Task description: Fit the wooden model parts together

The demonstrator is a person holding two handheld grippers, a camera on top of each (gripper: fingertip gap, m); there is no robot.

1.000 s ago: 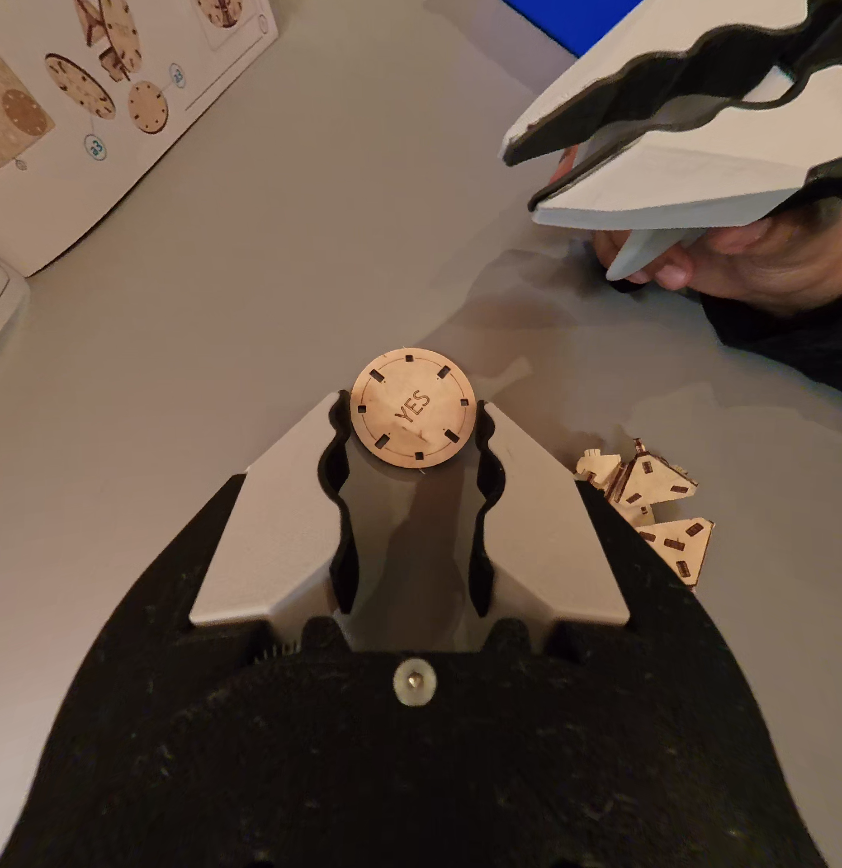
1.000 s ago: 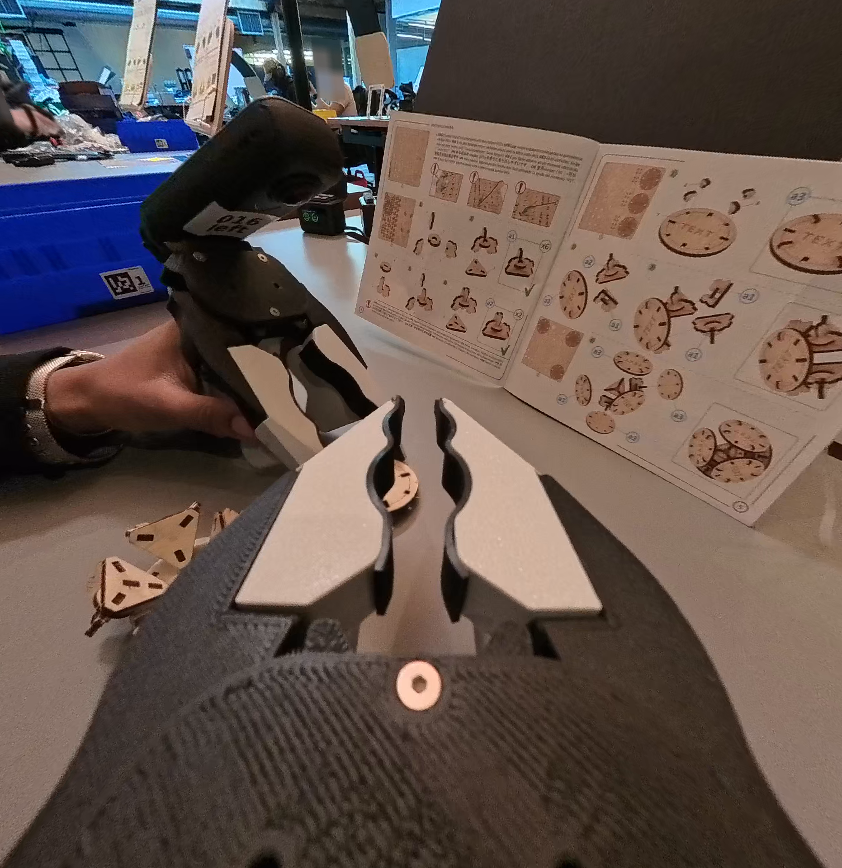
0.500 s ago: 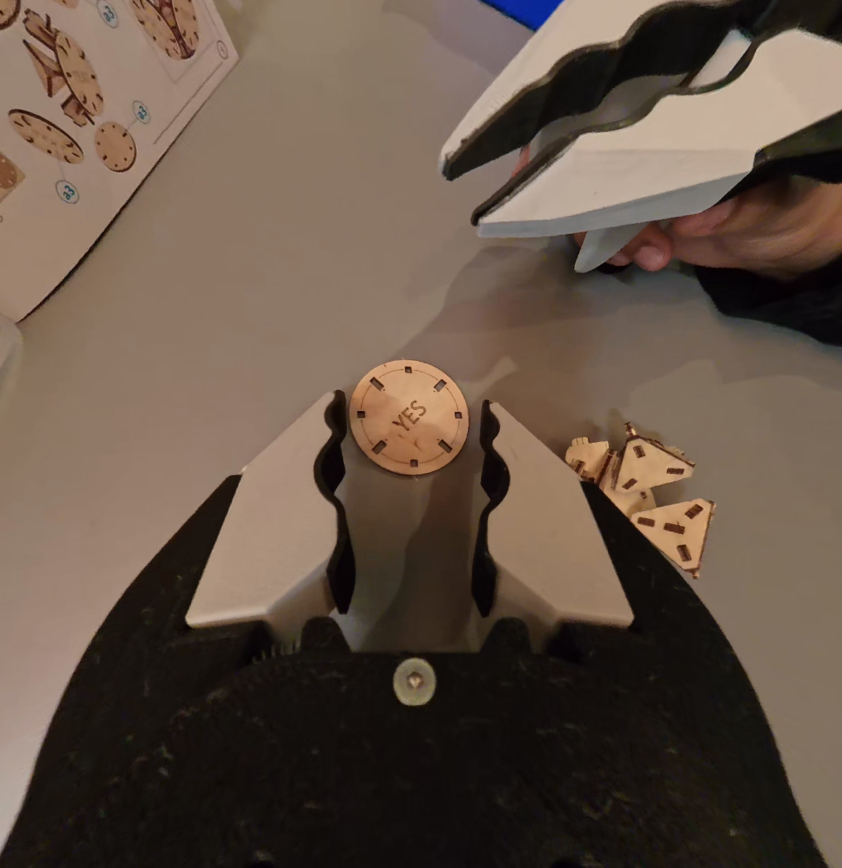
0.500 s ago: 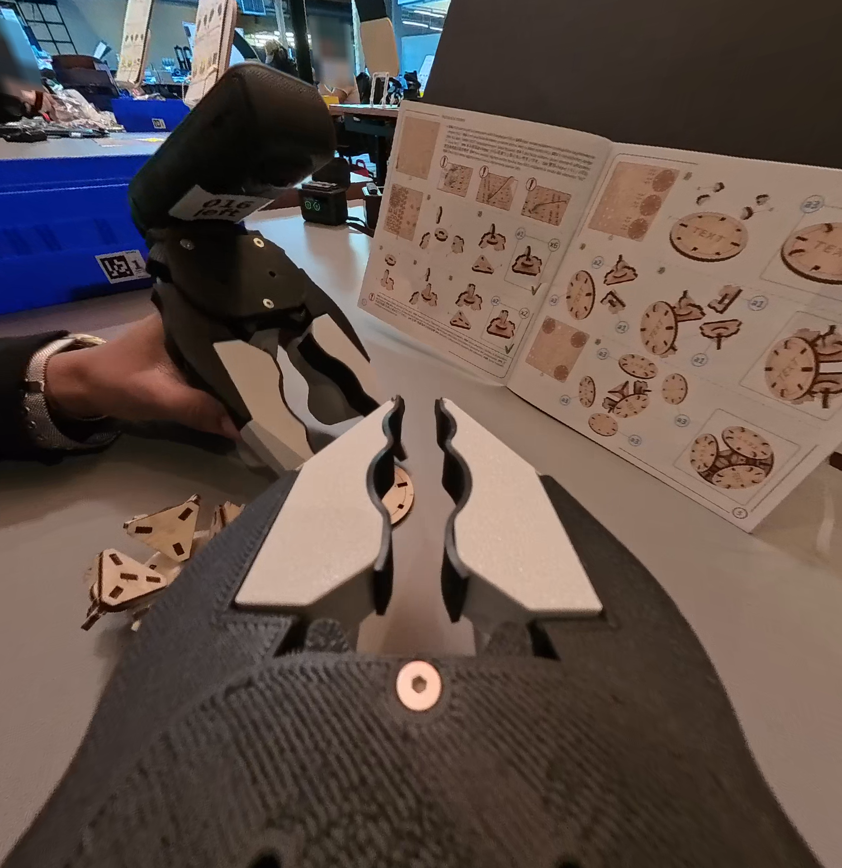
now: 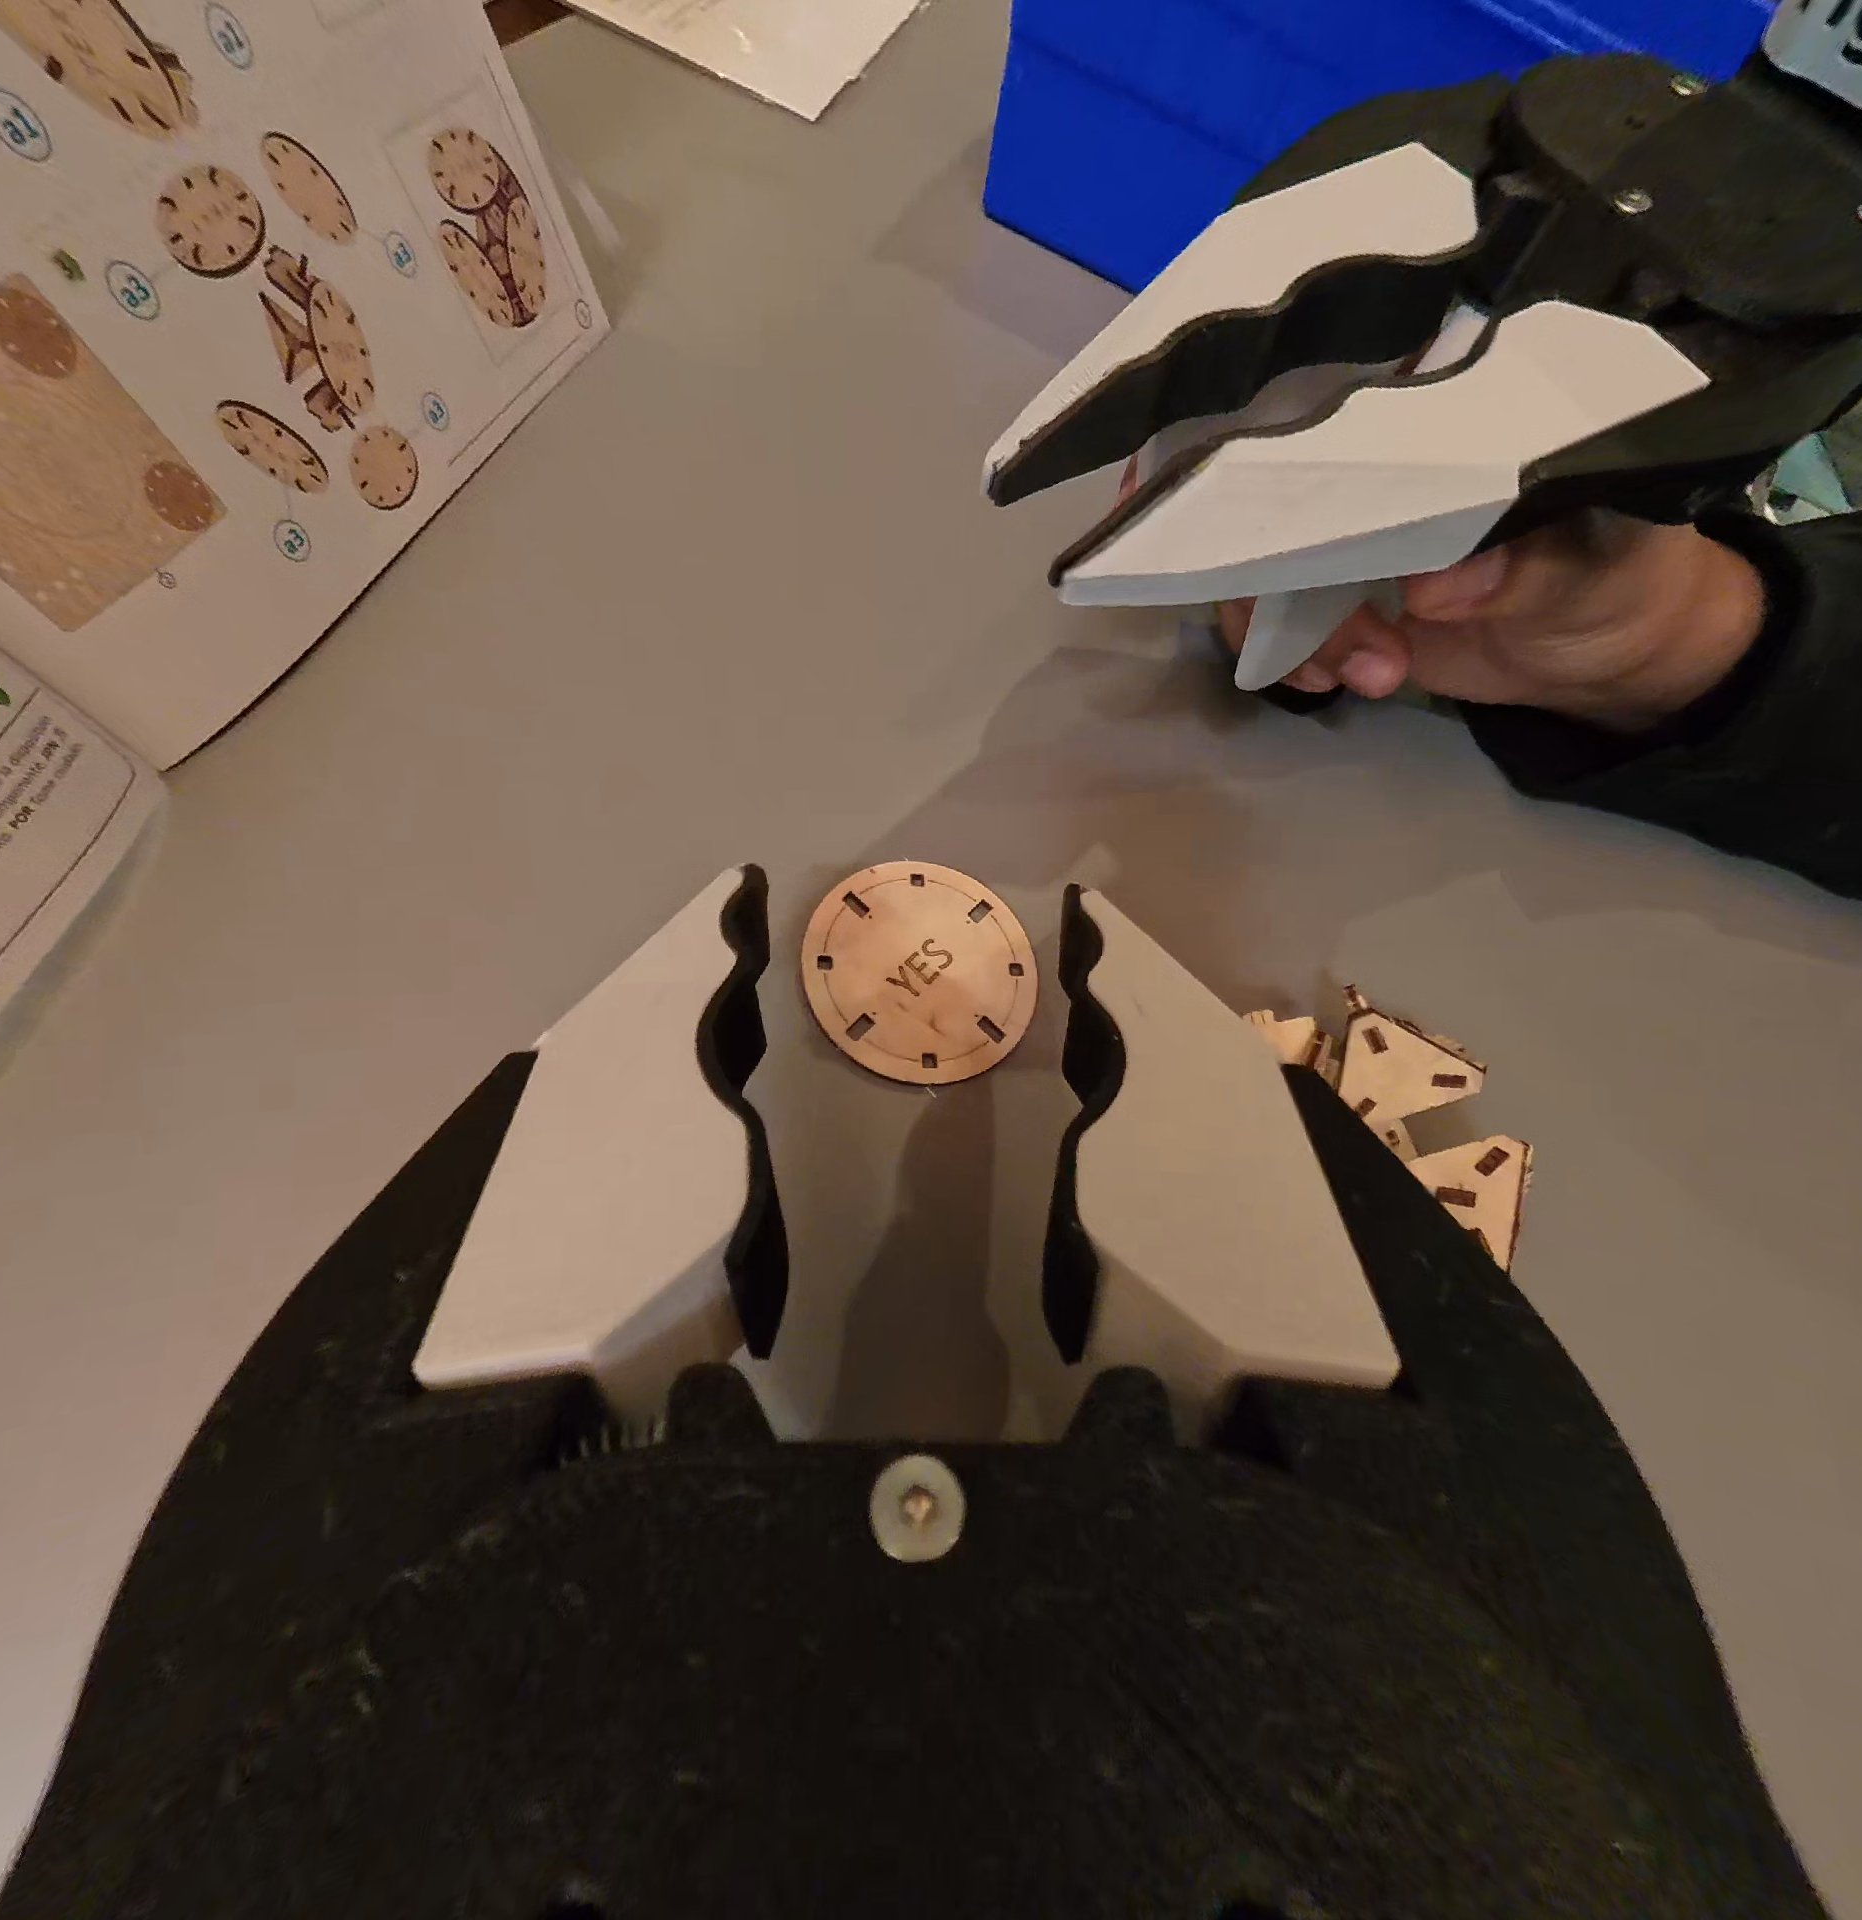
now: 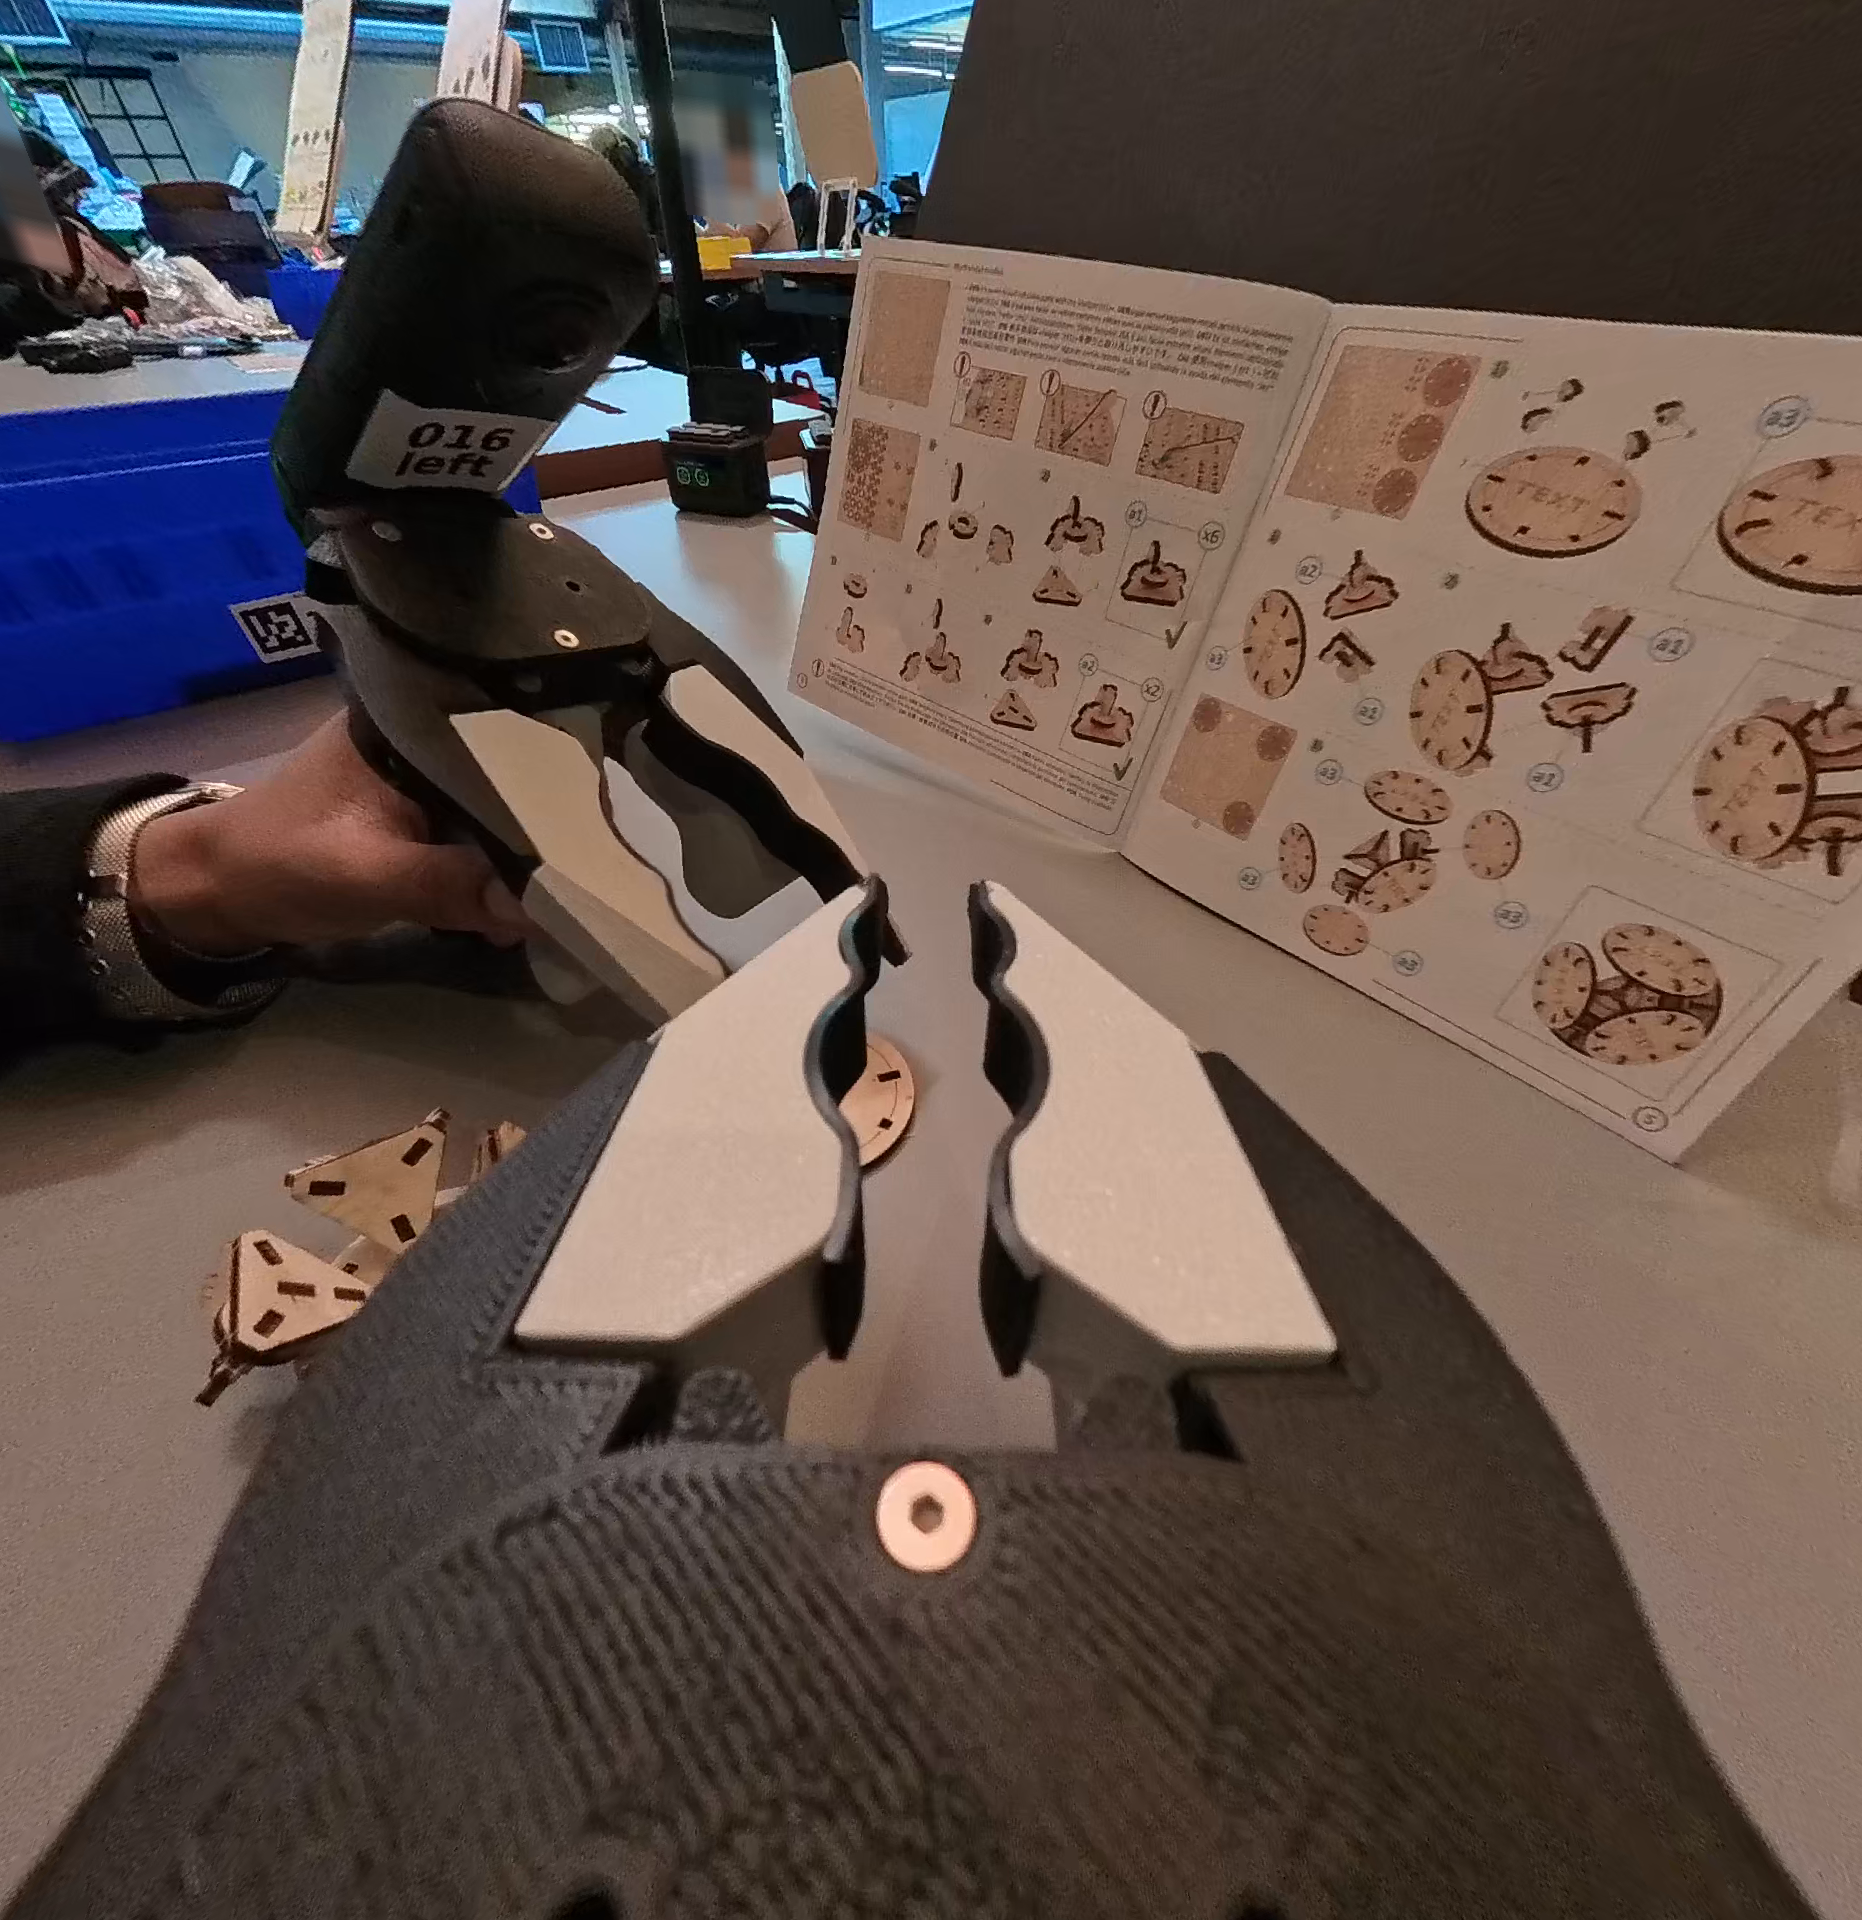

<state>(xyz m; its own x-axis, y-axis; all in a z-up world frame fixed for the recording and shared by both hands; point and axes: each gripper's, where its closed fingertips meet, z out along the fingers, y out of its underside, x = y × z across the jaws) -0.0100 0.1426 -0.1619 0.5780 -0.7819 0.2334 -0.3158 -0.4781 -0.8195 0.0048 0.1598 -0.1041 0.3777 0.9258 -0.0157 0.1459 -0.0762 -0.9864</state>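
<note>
Left gripper (image 5: 914, 914) hangs over the grey table (image 5: 698, 623) with its fingers spread around a round wooden disc (image 5: 919, 971) that lies flat between them, a gap showing on each side, so nothing is pinched. Far left stands an open instruction booklet (image 5: 231, 312); bare tabletop lies between it and the disc. Just right sit small triangular wooden pieces (image 5: 1415, 1081). Farther right, the right gripper (image 5: 1031, 530) hovers above the table, its fingers narrowly parted and holding nothing.
</note>
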